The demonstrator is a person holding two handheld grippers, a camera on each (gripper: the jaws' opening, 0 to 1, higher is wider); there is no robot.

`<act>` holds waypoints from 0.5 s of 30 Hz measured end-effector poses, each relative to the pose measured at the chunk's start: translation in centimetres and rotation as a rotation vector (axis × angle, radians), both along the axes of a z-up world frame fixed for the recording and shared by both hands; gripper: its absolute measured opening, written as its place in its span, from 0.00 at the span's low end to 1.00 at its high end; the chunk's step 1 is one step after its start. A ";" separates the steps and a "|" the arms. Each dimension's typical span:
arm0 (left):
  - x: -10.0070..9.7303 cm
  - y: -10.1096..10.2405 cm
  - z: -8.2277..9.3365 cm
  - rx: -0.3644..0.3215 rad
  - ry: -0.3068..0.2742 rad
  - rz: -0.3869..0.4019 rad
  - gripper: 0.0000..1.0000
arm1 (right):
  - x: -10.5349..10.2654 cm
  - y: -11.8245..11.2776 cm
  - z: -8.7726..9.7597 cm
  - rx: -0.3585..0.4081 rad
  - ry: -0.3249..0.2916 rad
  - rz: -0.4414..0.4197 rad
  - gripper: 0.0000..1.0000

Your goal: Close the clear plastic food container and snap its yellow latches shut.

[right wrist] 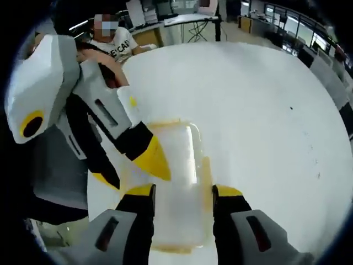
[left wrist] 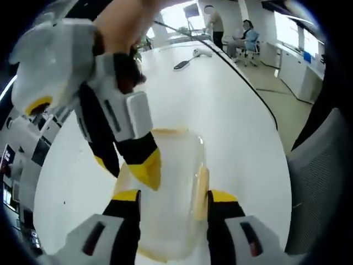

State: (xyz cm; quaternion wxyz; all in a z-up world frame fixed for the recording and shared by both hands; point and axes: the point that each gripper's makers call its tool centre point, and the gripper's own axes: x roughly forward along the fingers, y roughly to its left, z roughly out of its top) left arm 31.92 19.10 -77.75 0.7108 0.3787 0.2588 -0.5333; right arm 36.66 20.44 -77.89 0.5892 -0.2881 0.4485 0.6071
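Rising from the bottom of the left gripper view, the left tongs (left wrist: 172,194) are seen spread wide, one yellow-tipped jaw on each side of the clear plastic food container (left wrist: 168,187), which is set on the white counter (left wrist: 231,127). A yellow latch (left wrist: 202,185) is seen along the container's right side, just beside the right jaw; whether it is snapped down cannot be told. The right tongs (left wrist: 129,165) are brought in from the upper left, one yellow tip laid on the lid and the other beside the container's left edge.

In the right gripper view the right tongs (right wrist: 183,193) are likewise held wide, straddling the container (right wrist: 176,182), and the left tongs (right wrist: 132,163) are seen slanting in from the left, a yellow tip resting on the lid.

Farther along the counter a dark handheld device (left wrist: 182,64) and a light one (left wrist: 201,52) are laid. Beyond them, people are seated by desks.
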 end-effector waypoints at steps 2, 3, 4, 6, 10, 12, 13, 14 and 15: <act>0.0 -0.1 0.0 -0.001 -0.023 -0.006 0.43 | -0.1 0.0 -0.2 -0.023 0.025 0.006 0.40; 0.0 -0.1 0.0 -0.003 -0.023 -0.001 0.43 | -0.1 0.1 -0.2 -0.038 0.035 0.021 0.40; 0.1 0.0 0.0 -0.004 -0.023 0.005 0.43 | -0.2 0.1 -0.2 -0.047 0.035 0.041 0.40; 0.0 0.0 -0.1 -0.004 -0.031 0.007 0.43 | -0.3 0.1 -0.4 -0.070 0.031 0.063 0.39; 0.0 0.0 -0.2 -0.017 -0.044 0.007 0.43 | -0.4 0.3 -0.3 -0.112 0.002 0.125 0.38; 0.1 0.0 -0.1 -0.018 -0.045 0.012 0.42 | -0.4 0.2 -0.4 -0.118 0.013 0.125 0.37; 0.1 -0.1 -0.1 -0.018 -0.044 0.014 0.42 | -0.4 0.2 -0.5 -0.124 0.031 0.128 0.37; 0.0 0.0 -0.2 -0.014 -0.038 0.013 0.42 | -1.6 -1.2 -0.5 -0.189 0.097 0.119 0.36; 0.1 0.0 -0.3 -0.014 -0.038 0.013 0.42 | -0.8 -0.3 -0.7 -0.142 0.055 0.133 0.36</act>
